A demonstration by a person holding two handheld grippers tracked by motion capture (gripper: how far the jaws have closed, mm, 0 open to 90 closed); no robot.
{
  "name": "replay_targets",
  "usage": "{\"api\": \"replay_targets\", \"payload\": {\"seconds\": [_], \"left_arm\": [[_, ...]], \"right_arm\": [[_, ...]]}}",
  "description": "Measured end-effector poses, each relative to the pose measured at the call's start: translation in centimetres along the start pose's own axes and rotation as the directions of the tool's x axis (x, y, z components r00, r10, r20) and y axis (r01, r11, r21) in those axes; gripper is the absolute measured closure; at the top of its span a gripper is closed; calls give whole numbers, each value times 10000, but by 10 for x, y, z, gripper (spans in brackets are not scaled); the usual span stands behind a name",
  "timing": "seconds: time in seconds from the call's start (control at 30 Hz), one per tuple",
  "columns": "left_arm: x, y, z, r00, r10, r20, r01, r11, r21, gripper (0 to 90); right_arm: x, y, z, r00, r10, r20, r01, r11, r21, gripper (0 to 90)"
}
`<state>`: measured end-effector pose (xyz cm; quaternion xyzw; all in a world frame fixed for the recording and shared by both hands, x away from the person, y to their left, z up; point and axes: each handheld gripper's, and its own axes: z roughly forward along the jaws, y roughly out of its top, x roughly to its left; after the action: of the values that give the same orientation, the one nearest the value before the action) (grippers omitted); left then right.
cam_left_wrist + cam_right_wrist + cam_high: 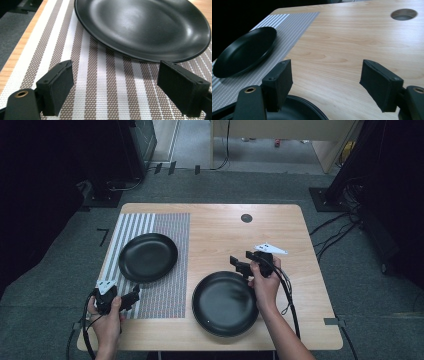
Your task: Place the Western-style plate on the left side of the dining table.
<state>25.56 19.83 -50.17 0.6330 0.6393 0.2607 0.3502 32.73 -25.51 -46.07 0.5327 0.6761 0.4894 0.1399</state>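
Status: two black plates are in play. The smaller plate (148,256) lies on the striped placemat (170,290) at the table's left half. The larger plate (225,302) sits on bare wood near the front edge of the table (295,320), right of the mat and just touching or barely apart from its edge.

Left gripper (131,298): jaws wide apart, holding nothing, poised over the mat just short of the smaller plate's near rim (140,58). Right gripper (240,264): jaws likewise spread, empty, sitting at the far rim of the larger plate (297,110).

Judgement: no plate is yet grasped; the work appears to be at its approach stage, with all lifting or placing left to do.

Clearances: the centre and far right of the table are open wood, save a cable hole (246,218). The larger plate lies close to the front edge, leaving little margin there. The plates stand well apart.
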Motion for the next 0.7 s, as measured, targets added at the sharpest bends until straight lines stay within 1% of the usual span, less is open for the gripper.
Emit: {"api": "replay_targets", "payload": {"seconds": [0.03, 0.07, 0.1, 0.13, 0.17, 0.2, 0.23, 0.37, 0.4, 0.43, 0.47, 0.5, 0.53, 0.57, 0.6, 0.63, 0.67, 0.7], "left_arm": [[0, -2, 0, 10000, 14, -14, -14, 10000, -17, 134], [0, -2, 0, 10000, 14, -14, -14, 10000, -17, 134], [0, -3, -1, 10000, 80, -10, -80, 10000, 13, 134], [-1, -4, -1, 9999, 113, -9, -112, 9999, 17, 134], [-1, -6, -1, 9999, 159, 7, -159, 9999, 48, 133], [-1, -6, -1, 9999, 159, 7, -159, 9999, 48, 133], [-2, -7, -1, 9998, 213, 23, -213, 9998, 63, 132], [-1, -11, -3, 9991, 368, 208, -372, 9991, 213, 132], [-1, -11, -3, 9991, 368, 208, -372, 9991, 213, 132], [0, -13, -5, 9989, 409, 210, -414, 9989, 229, 131], [0, -13, -5, 9989, 409, 210, -414, 9989, 229, 131], [0, -14, -6, 9987, 455, 210, -460, 9986, 247, 131], [0, -14, -6, 9987, 455, 210, -460, 9986, 247, 131], [1, -16, -6, 9987, 464, 195, -469, 9985, 265, 131], [1, -16, -6, 9987, 464, 195, -469, 9985, 265, 131], [3, -18, -7, 9986, 499, 177, -504, 9983, 298, 131], [3, -18, -7, 9986, 499, 177, -504, 9983, 298, 131], [4, -20, -8, 9985, 524, 170, -530, 9981, 320, 131]], "right_arm": [[-5, -3, -5, 10000, 47, 61, -47, 10000, -32, 254], [-5, -3, -5, 10000, 47, 61, -47, 10000, -32, 254], [-10, -6, -11, 9998, 139, 151, -138, 9999, -52, 253], [-10, -6, -11, 9998, 139, 151, -138, 9999, -52, 253], [-16, -10, -17, 9996, 119, 251, -117, 9999, -71, 253], [-16, -10, -17, 9996, 119, 251, -117, 9999, -71, 253], [-22, -13, -23, 9991, 211, 381, -207, 9997, -111, 253], [-35, -21, -34, 9974, 366, 621, -356, 9992, -171, 252], [-35, -21, -34, 9974, 366, 621, -356, 9992, -171, 252], [-42, -26, -39, 9963, 467, 720, -456, 9988, -177, 251], [-42, -26, -39, 9963, 467, 720, -456, 9988, -177, 251], [-47, -30, -43, 9948, 578, 838, -566, 9983, -169, 251], [-47, -30, -43, 9948, 578, 838, -566, 9983, -169, 251], [-53, -34, -48, 9933, 652, 959, -638, 9978, -175, 251], [-53, -34, -48, 9933, 652, 959, -638, 9978, -175, 251], [-58, -37, -52, 9917, 698, 1079, -682, 9975, -188, 250], [-58, -37, -52, 9917, 698, 1079, -682, 9975, -188, 250], [-63, -40, -57, 9899, 776, 1187, -756, 9969, -213, 250]]}}
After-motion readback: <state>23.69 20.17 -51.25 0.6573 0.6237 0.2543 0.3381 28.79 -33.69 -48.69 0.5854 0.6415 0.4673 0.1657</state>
